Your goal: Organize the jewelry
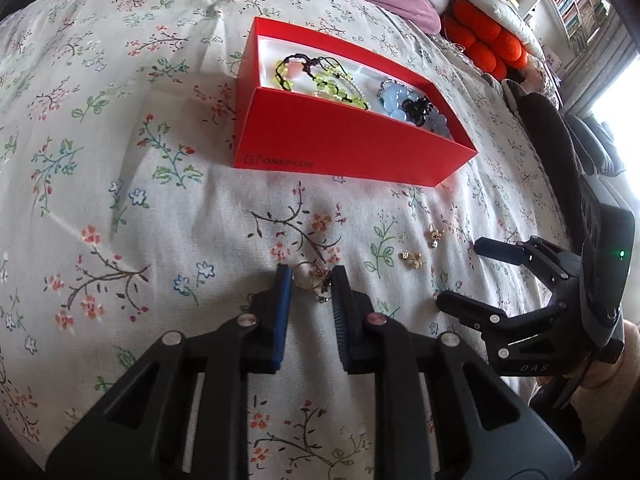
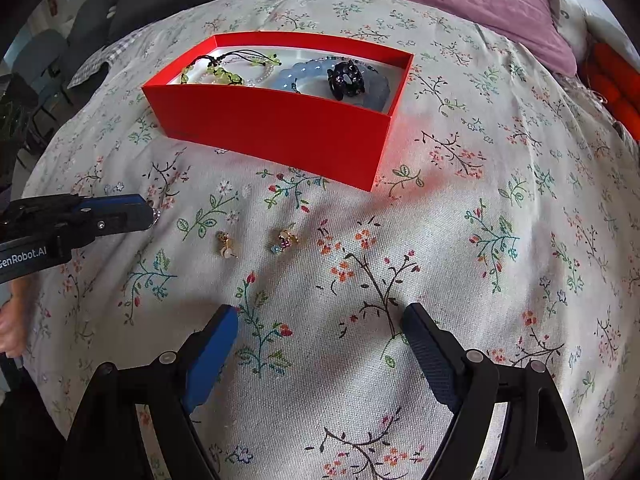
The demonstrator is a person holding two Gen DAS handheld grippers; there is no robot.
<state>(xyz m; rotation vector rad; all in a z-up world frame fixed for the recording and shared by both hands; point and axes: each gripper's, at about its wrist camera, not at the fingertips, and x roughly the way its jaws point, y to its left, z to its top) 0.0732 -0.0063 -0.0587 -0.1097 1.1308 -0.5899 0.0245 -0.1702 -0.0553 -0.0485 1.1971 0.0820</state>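
The left gripper (image 1: 311, 276) is closed around a small gold ring piece (image 1: 316, 280) lying on the floral bedspread (image 1: 120, 200), its blue pads touching it on both sides. At about two o'clock from it lie two loose gold earrings (image 1: 412, 259) (image 1: 434, 237), near each other but apart. Toward twelve o'clock stands one red box (image 1: 340, 148) holding a green bead bracelet (image 1: 336, 88), a pale blue bead bracelet (image 1: 394, 96) and a black piece (image 1: 418, 108). The right gripper (image 2: 320, 320) hangs spread wide over bare fabric, nothing between its fingers.
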